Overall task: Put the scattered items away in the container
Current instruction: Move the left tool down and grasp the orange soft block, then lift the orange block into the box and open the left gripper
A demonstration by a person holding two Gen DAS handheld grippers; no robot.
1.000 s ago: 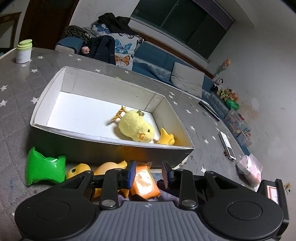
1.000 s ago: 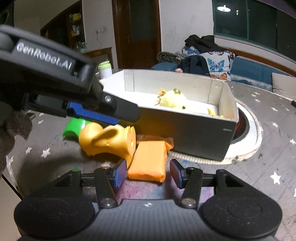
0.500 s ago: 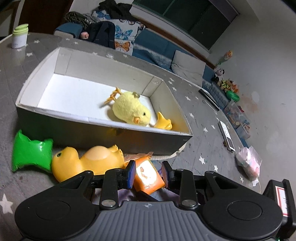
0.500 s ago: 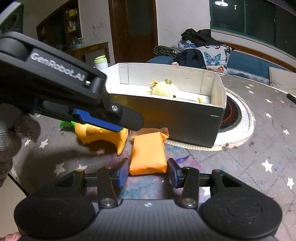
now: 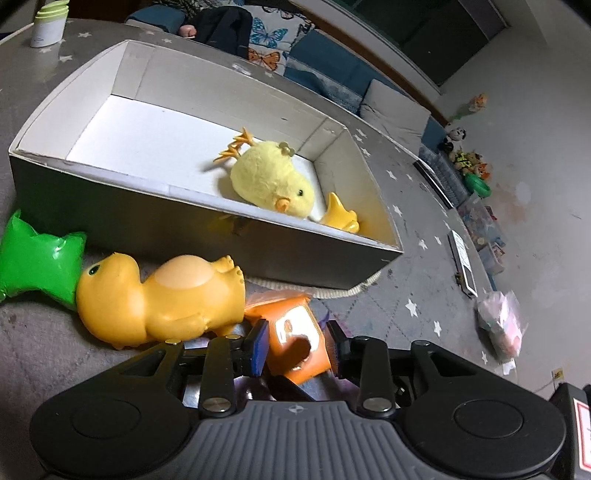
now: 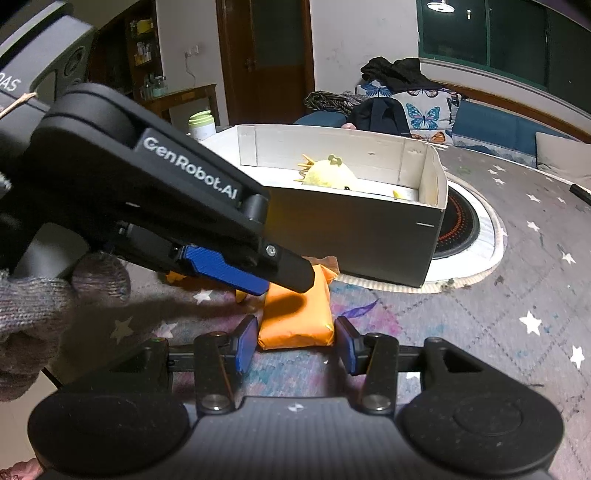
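A grey cardboard box [image 5: 110,206] with a white inside holds a yellow plush chick [image 5: 273,184] and a small yellow duck [image 5: 341,218]. In front of it lie an orange rubber duck toy [image 5: 159,295], a green inflated packet [image 5: 33,258] and an orange snack packet [image 5: 295,339]. My left gripper [image 5: 295,349] is open, with the packet's near end between its fingers. My right gripper [image 6: 295,345] is open too, its fingers on either side of the same packet [image 6: 295,317]. The left gripper's body [image 6: 166,206] hides the duck toy in the right wrist view.
A white jar with a green lid [image 5: 50,22] stands at the table's far left. A round hotplate ring [image 6: 465,229] lies under the box's right end. A pink bag [image 5: 502,325] and a remote [image 5: 461,258] lie at the right. A sofa with cushions [image 6: 424,110] stands behind.
Both grippers have come down and forward onto the orange packet. The left gripper has come in over the packet in the right wrist view and now hides the duck toy there.
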